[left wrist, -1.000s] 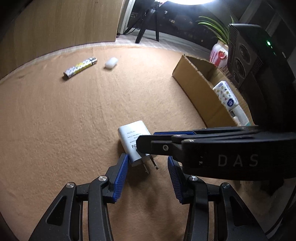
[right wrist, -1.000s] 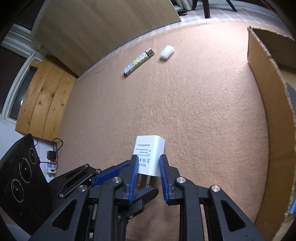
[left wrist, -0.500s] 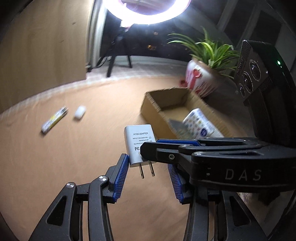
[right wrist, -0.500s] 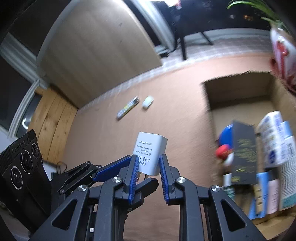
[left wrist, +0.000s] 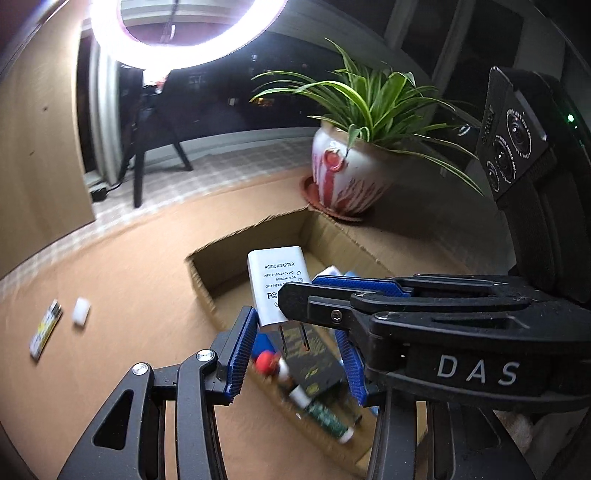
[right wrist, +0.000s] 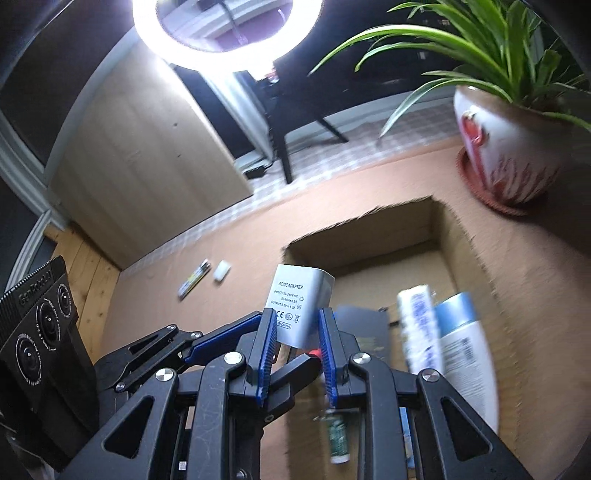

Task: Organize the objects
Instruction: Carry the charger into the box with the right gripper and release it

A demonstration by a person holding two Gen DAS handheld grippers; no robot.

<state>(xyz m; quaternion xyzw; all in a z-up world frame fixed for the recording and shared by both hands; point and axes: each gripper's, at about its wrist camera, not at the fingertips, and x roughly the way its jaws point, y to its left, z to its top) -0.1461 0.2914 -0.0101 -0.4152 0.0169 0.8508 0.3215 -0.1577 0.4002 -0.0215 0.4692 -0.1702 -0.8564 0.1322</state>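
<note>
Hanging in the air above the open cardboard box (right wrist: 436, 236), the white AC/DC adapter (right wrist: 301, 306) is being pinched on its lower sides by the right claw (right wrist: 297, 352), whose blue pads are pressing both flanks. Its prongs are pointing down and are showing only in the left wrist view, where the same adapter (left wrist: 275, 286) is partly covered by the right claw's black finger crossing in front. The left claw (left wrist: 295, 358) is sitting spread wide beneath it; whether its pads are touching the adapter is hard to tell, since one pad is lying just beside the adapter's lower corner.

Inside the box, a white-and-blue bottle (right wrist: 467, 354), a patterned tube (right wrist: 419, 328), a black carton (left wrist: 312, 360) and a green-labelled item (right wrist: 338, 437) are lying blurred and partly hidden behind the claws. The far end of the box is showing bare cardboard floor, with ragged rims all round.

On the tan worktop (left wrist: 110, 280) left of the box, a patterned stick (left wrist: 46, 332) and a small white block (left wrist: 80, 311) are lying just beside each other, well apart from the box. A potted plant (left wrist: 351, 173) is standing beyond the box's far corner, and a ring light (right wrist: 225, 33) is glaring overhead.
</note>
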